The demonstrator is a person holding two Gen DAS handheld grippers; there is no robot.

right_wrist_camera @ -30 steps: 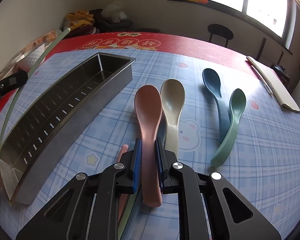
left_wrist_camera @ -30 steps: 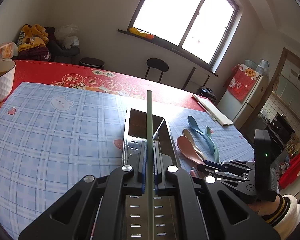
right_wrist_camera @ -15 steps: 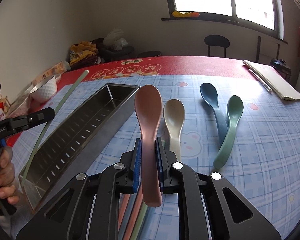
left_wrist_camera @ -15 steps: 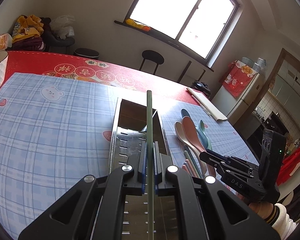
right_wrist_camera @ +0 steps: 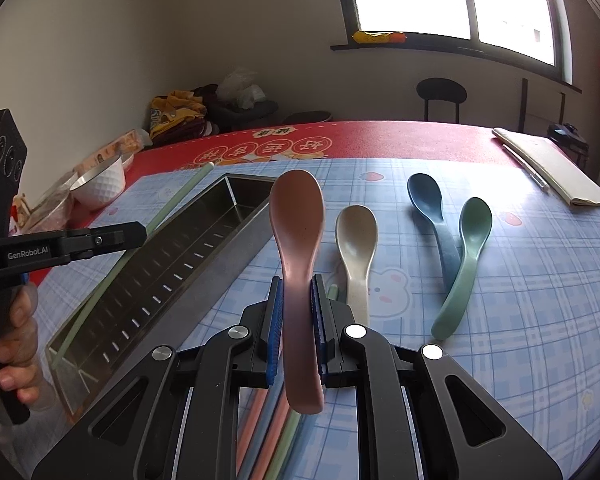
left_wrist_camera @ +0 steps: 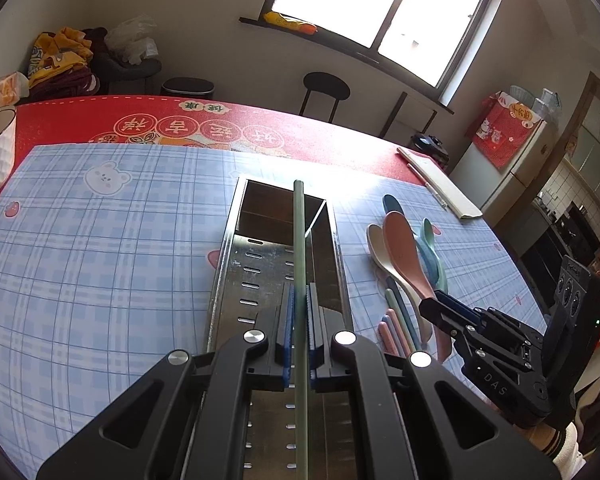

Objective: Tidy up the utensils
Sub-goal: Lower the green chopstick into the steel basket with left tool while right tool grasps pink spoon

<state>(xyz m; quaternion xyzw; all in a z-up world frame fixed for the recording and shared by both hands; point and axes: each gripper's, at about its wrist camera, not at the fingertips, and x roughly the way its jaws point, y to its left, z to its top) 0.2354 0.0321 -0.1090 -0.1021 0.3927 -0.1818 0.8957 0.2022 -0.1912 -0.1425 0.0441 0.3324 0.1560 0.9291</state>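
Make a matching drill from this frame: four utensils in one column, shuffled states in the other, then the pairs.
Things:
1. pink plastic spoon
2. pale green chopstick
3. beige plastic spoon
4. dark blue plastic spoon

States:
A. lying on the mat, partly under the green plastic spoon
B. clamped in the left gripper, over the perforated steel tray
C. clamped in the right gripper, off the mat
D. lying alone on the mat

Pairs: 1-C, 2-B, 3-D, 4-A

Bright window (left_wrist_camera: 384, 4), beige walls, black stool (left_wrist_camera: 326, 85) below sill; fridge (left_wrist_camera: 512, 168) right, prob. kitchen beyond.
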